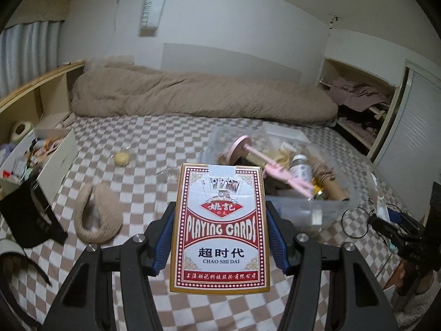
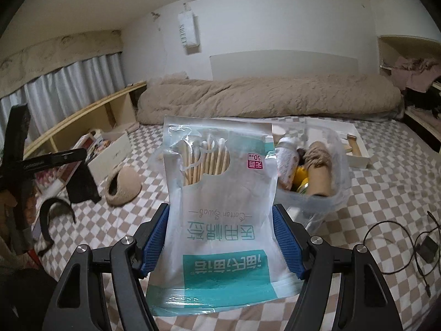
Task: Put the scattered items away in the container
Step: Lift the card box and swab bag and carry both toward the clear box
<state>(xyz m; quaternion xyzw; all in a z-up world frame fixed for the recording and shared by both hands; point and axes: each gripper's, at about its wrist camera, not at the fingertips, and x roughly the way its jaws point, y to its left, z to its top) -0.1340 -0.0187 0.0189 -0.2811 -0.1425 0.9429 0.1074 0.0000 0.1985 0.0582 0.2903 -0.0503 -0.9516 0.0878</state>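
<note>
From the left wrist, the left gripper (image 1: 220, 237) grasps a box of playing cards (image 1: 219, 229) above the checkered bed (image 1: 132, 182), short of the clear container (image 1: 325, 207), which already holds a pink stand (image 1: 264, 160); a fuzzy slipper (image 1: 96, 215) lies loose. From the right wrist, the right gripper (image 2: 220, 234) clamps a cotton swab bag (image 2: 220, 193) near the container (image 2: 317, 201); both await deposit.
</note>
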